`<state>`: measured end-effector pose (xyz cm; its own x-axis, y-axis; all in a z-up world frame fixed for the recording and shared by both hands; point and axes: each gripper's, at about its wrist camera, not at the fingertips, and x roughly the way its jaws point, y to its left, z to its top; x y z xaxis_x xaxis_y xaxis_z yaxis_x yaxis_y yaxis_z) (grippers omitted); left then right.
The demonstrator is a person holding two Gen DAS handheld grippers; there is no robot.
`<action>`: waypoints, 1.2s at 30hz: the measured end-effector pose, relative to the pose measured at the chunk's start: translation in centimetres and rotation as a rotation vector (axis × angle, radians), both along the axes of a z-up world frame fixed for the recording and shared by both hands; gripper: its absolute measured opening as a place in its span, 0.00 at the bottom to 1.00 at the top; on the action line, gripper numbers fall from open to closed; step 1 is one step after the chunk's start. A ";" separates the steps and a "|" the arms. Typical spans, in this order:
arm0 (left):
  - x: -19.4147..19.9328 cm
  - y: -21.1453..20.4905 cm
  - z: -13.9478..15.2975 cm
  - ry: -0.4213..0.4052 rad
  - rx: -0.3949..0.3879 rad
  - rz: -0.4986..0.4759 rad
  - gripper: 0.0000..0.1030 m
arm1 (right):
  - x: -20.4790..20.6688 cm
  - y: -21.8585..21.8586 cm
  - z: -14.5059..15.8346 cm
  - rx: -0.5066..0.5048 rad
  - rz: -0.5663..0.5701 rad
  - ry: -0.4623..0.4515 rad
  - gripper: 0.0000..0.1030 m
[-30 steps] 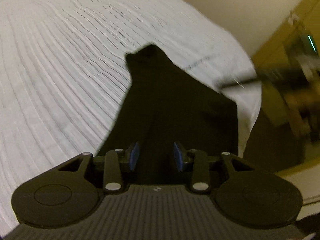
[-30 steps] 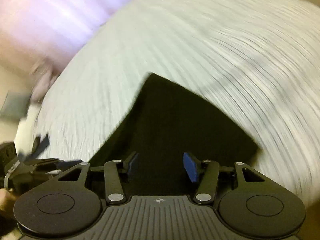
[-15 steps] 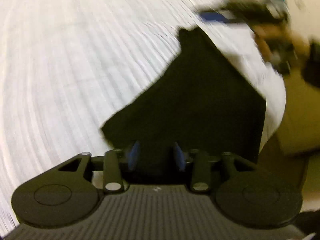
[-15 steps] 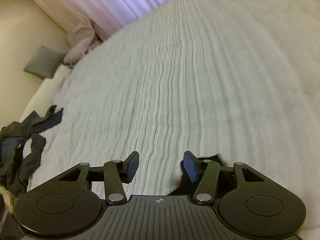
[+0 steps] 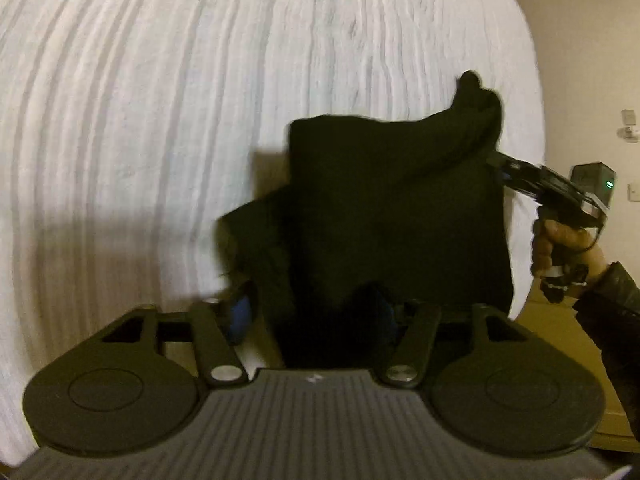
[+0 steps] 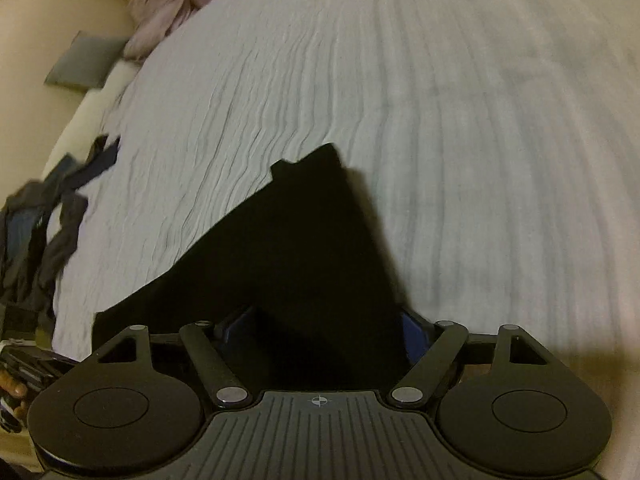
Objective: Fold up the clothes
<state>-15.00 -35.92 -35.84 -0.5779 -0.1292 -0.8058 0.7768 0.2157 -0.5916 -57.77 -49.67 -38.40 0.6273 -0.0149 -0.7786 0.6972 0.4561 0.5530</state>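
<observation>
A black garment (image 5: 392,208) lies folded on the white bedspread (image 5: 160,120), near its edge. My left gripper (image 5: 314,308) is over the near end of the cloth. Its jaws are closing with cloth between them, and the left blue pad (image 5: 240,312) shows clear of the fabric. At the far corner, which bunches upward, sits my right gripper (image 5: 496,164), held by a hand (image 5: 560,240). In the right wrist view the garment (image 6: 304,248) runs between the right gripper's (image 6: 326,320) jaws, which are opening wide, pads apart.
A heap of dark clothes (image 6: 40,220) sits at the bed's left edge in the right wrist view. A grey cushion (image 6: 84,60) and pink curtain (image 6: 160,12) are beyond it. A cream wall with sockets (image 5: 628,120) stands past the bed's right edge.
Both grippers have come down toward the bed, and the hanging garment now rests on the bedspread. The right jaws have spread wider. The left view has rolled.
</observation>
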 end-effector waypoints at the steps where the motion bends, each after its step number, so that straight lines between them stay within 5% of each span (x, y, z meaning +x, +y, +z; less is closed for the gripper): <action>1: -0.3 -0.2 0.2 -0.005 -0.021 -0.006 0.37 | 0.1 -0.4 0.1 0.014 -0.014 0.005 0.53; 3: -0.6 -1.2 2.5 -0.028 -0.097 -0.054 0.17 | -0.2 -1.0 0.7 0.040 -0.063 0.013 0.29; 5: -0.8 -2.3 4.8 -0.051 -0.174 -0.103 0.12 | -1.2 -1.0 1.8 0.052 -0.122 -0.006 0.16; 9: -2.2 -6.3 9.7 -0.090 -0.336 -0.215 0.11 | -5.2 0.6 5.6 0.007 -0.260 -0.070 0.14; 12: -3.0 -11.4 10.2 -0.107 -0.419 -0.225 0.12 | -9.1 1.6 6.7 -0.029 -0.449 -0.098 0.14; 16: -3.7 -15.1 8.4 -0.180 -0.382 -0.214 0.12 | -12.2 2.7 5.3 -0.048 -0.611 -0.029 0.18; 20: -3.5 -13.3 8.5 -0.216 -0.380 -0.244 0.31 | -12.5 4.7 5.0 -0.091 -0.645 0.069 0.48; 27: -3.4 -7.5 5.9 -0.108 -0.272 -0.221 0.32 | -10.5 11.1 7.6 -0.148 -0.602 0.042 0.48; 30: -5.3 -8.1 3.3 -0.070 -0.250 -0.215 0.30 | -8.2 13.7 7.7 -0.111 -0.573 0.013 0.48; 36: -5.5 -7.9 2.7 -0.081 -0.247 -0.232 0.28 | -5.5 16.6 5.4 -0.005 -0.596 0.010 0.48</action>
